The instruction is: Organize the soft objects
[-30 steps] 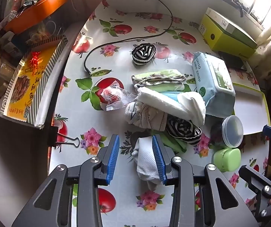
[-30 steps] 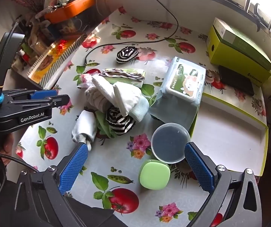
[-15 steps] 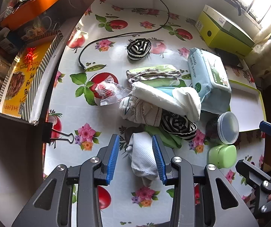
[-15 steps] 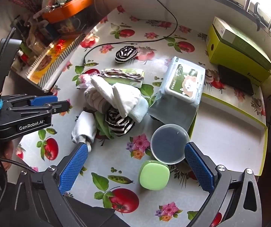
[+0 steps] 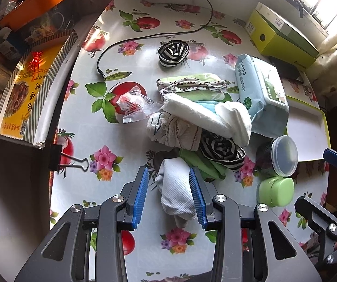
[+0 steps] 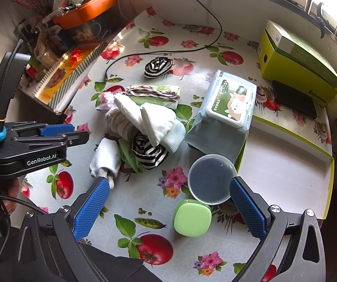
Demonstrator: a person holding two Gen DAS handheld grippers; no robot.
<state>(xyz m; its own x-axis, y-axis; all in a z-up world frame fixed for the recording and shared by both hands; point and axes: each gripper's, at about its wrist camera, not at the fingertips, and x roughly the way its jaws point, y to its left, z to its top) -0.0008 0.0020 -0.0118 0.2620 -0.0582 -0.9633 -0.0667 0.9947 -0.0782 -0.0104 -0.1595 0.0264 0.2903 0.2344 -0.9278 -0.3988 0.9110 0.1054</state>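
A heap of soft cloths lies mid-table: a white rolled cloth (image 5: 176, 188), green cloth (image 5: 201, 164), black-and-white striped cloth (image 5: 220, 150), a cream striped towel (image 5: 175, 131), a white and blue cloth (image 5: 206, 115) and a folded green cloth (image 5: 191, 85). A striped roll (image 5: 173, 52) sits apart, farther back. My left gripper (image 5: 169, 193) is open, its pads on either side of the white rolled cloth (image 6: 106, 158), the right pad close against it. My right gripper (image 6: 168, 208) is wide open and empty above the table's near edge.
A wet-wipes pack (image 6: 224, 115), a round lidded container (image 6: 211, 179) and a green case (image 6: 191, 218) lie right of the heap. A white tray (image 6: 285, 164) and yellow-green box (image 6: 295, 63) stand at right. A black cable (image 5: 145, 37), a plastic wrapper (image 5: 135, 105) and a cluttered shelf (image 5: 22, 54) are at left.
The left gripper has pulled back and risen a little, jaws still open around the white rolled cloth. The right gripper has barely moved.
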